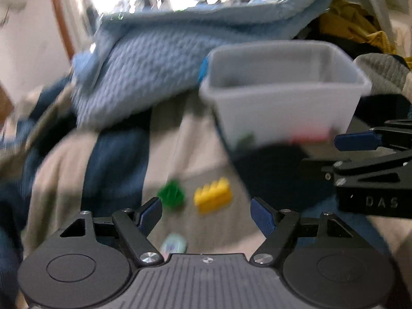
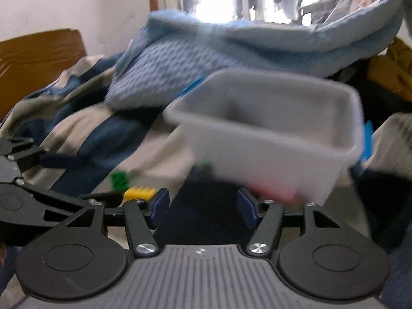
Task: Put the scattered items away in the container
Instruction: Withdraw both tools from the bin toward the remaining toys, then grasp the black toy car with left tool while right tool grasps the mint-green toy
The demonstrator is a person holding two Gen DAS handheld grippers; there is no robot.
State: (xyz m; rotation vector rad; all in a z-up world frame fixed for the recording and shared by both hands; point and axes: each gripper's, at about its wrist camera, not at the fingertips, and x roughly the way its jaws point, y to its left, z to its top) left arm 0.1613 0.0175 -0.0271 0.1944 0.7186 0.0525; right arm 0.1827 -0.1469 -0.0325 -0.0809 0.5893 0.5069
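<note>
A white plastic container (image 1: 283, 108) stands on the bed; it also shows in the right wrist view (image 2: 270, 152), with faint green and pink shapes through its wall. A green brick (image 1: 172, 193) and a yellow brick (image 1: 213, 195) lie on the striped blanket just ahead of my left gripper (image 1: 208, 213), which is open and empty. A small pale round item (image 1: 173, 243) lies under its fingers. My right gripper (image 2: 203, 207) is open and empty, just short of the container. The green brick (image 2: 119, 179) and the yellow brick (image 2: 139, 193) sit to its left.
A light blue knitted blanket (image 1: 144, 64) is heaped behind the container. The beige and navy striped blanket (image 1: 116, 154) covers the bed. Yellow cloth (image 1: 355, 23) lies at the far right. A wooden headboard (image 2: 38, 54) stands at the left.
</note>
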